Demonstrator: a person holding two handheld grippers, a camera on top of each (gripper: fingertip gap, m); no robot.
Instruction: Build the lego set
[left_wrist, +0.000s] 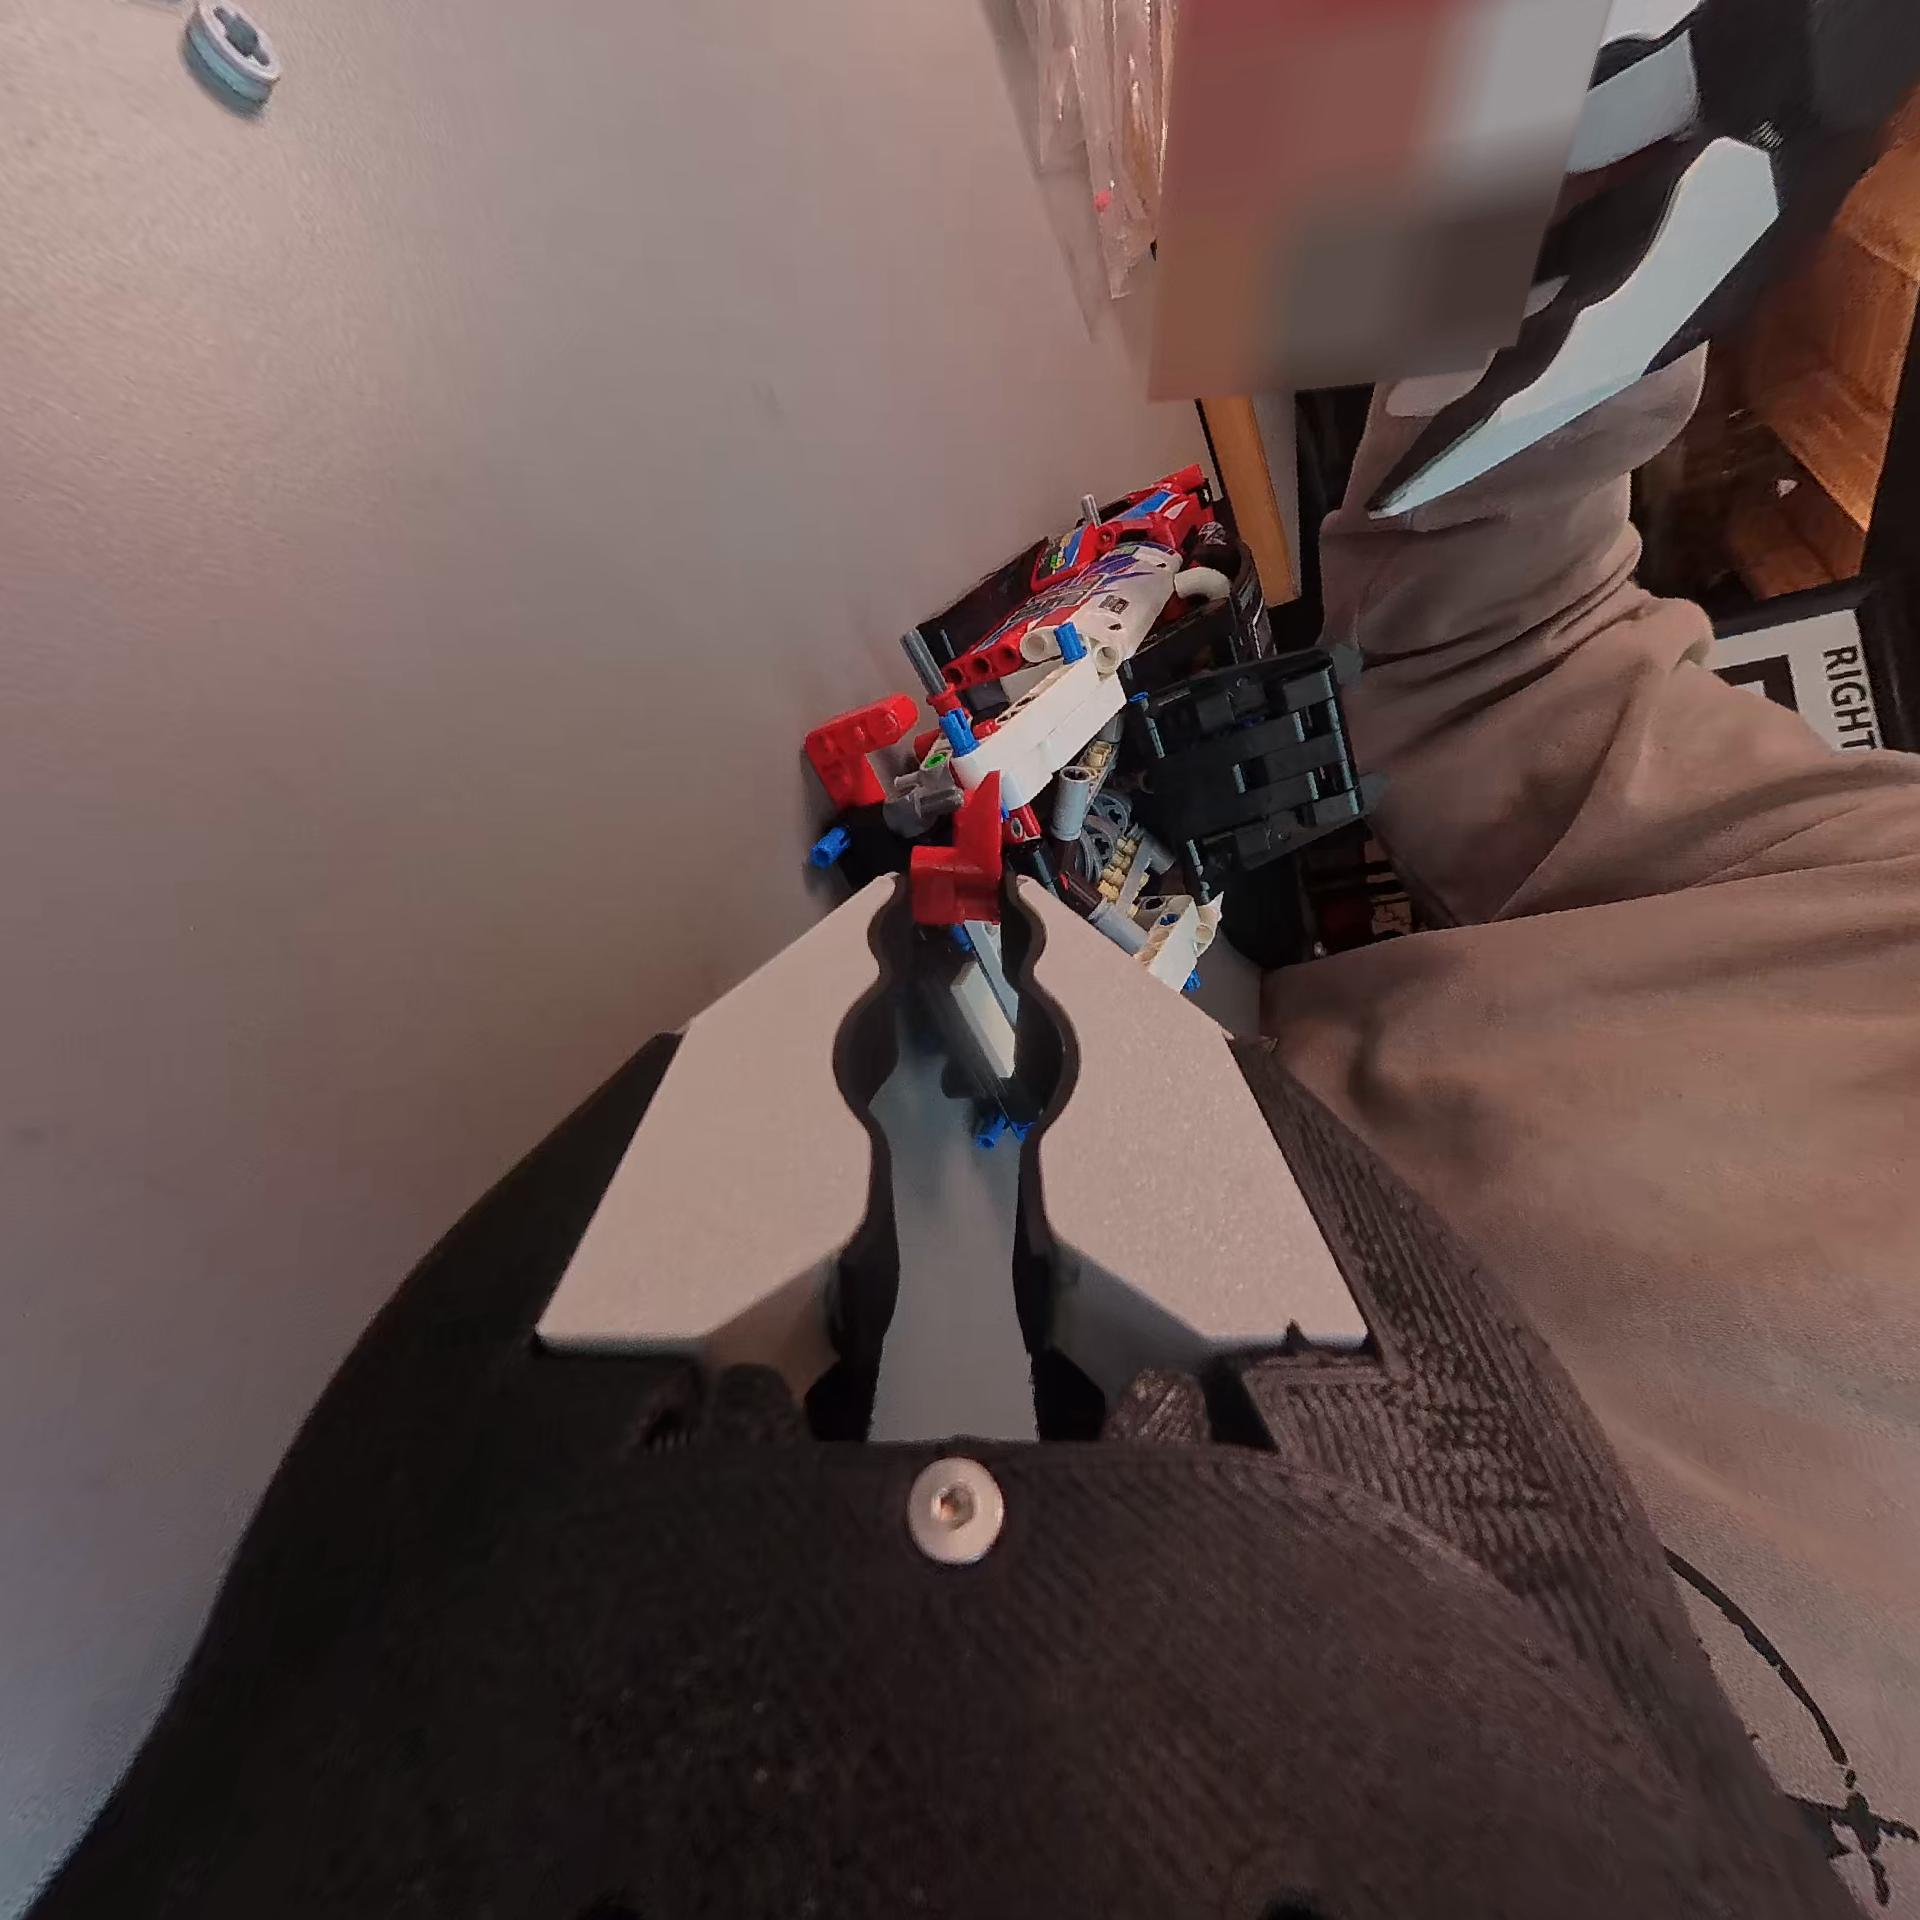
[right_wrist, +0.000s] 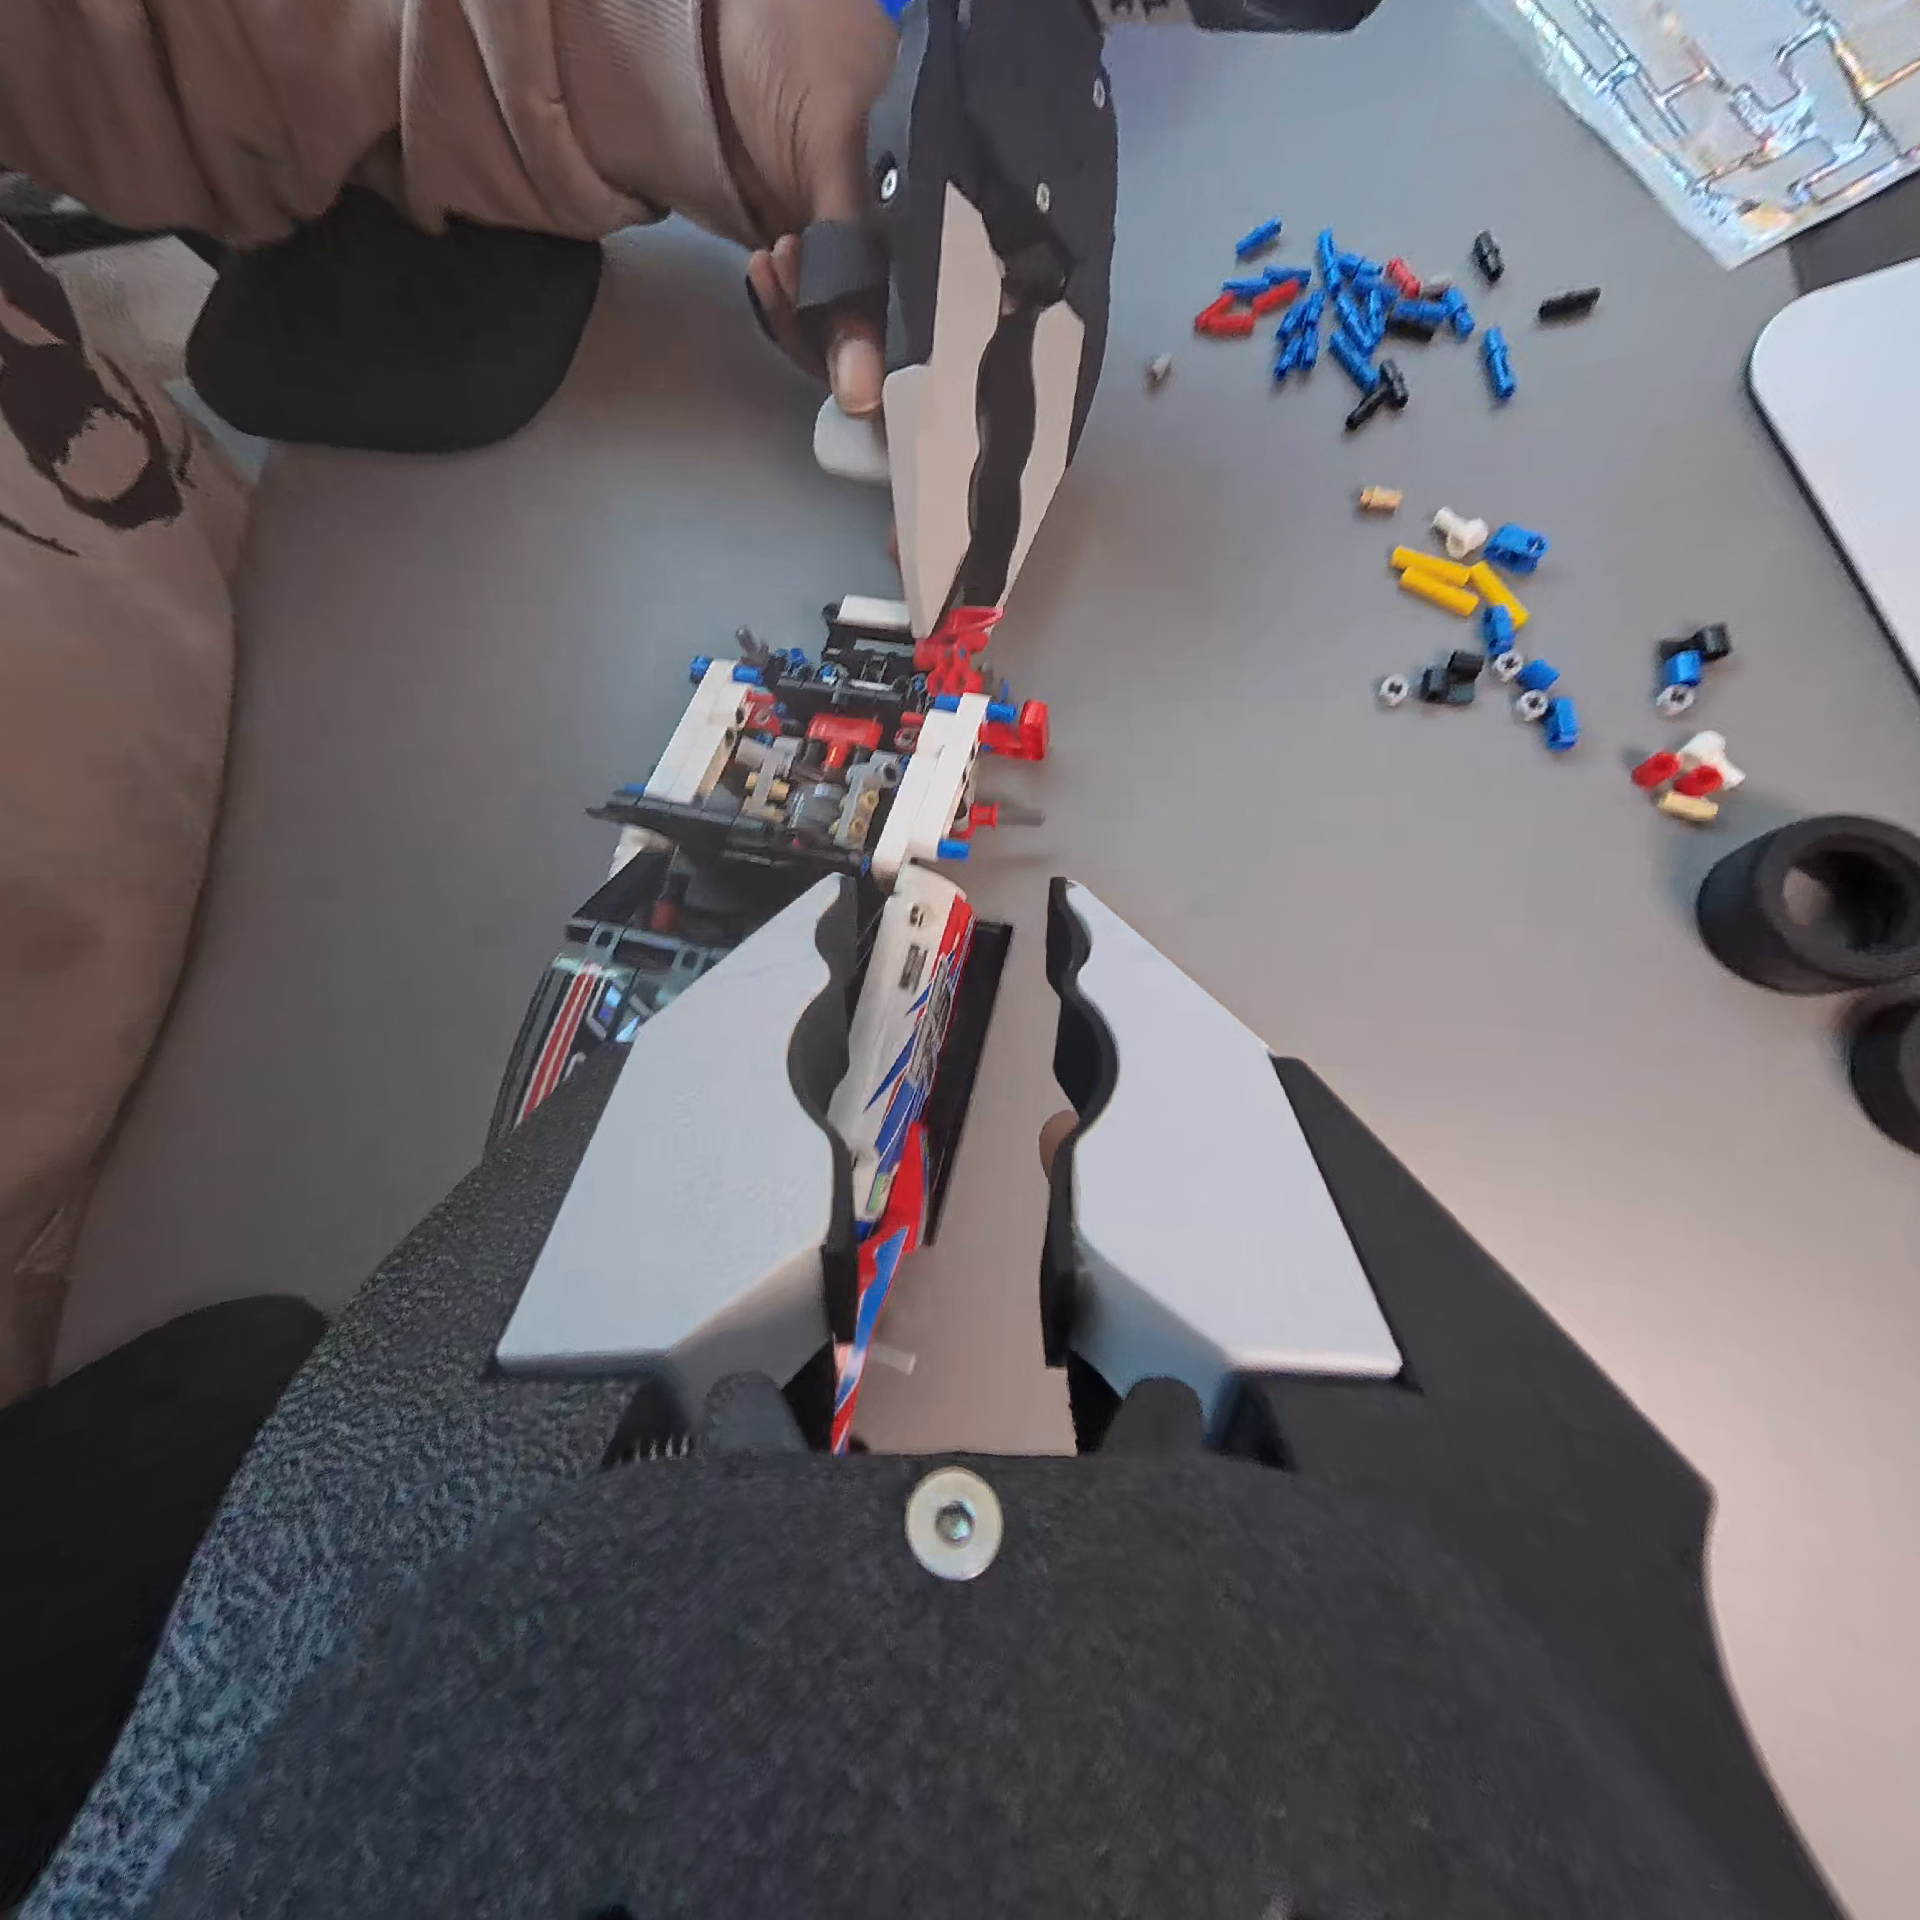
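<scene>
Red angle piece (left_wrist: 956, 868) sits pinched at the tips of my left gripper (left_wrist: 961, 894), at the far end of the half-built car (right_wrist: 831, 758) on the grey table (right_wrist: 1247, 1039). Right gripper (right_wrist: 951, 894) is spread — the car's white-and-red stickered side panel (right_wrist: 914, 1039) lies between its fingers, apparently unclamped. Car's long axis runs straight away from the right gripper toward the left — right is nearer the body, left owns the far end.

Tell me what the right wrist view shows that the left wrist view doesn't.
Only the right wrist view shows the loose pins, the yellow and blue pieces, two black tyres and the instruction sheet. Only the left wrist view shows a grey wheel hub lying apart on the table. Both show the lego car, with the left gripper pinching a red part at its end, and the open right gripper at the car's printed side.
</scene>
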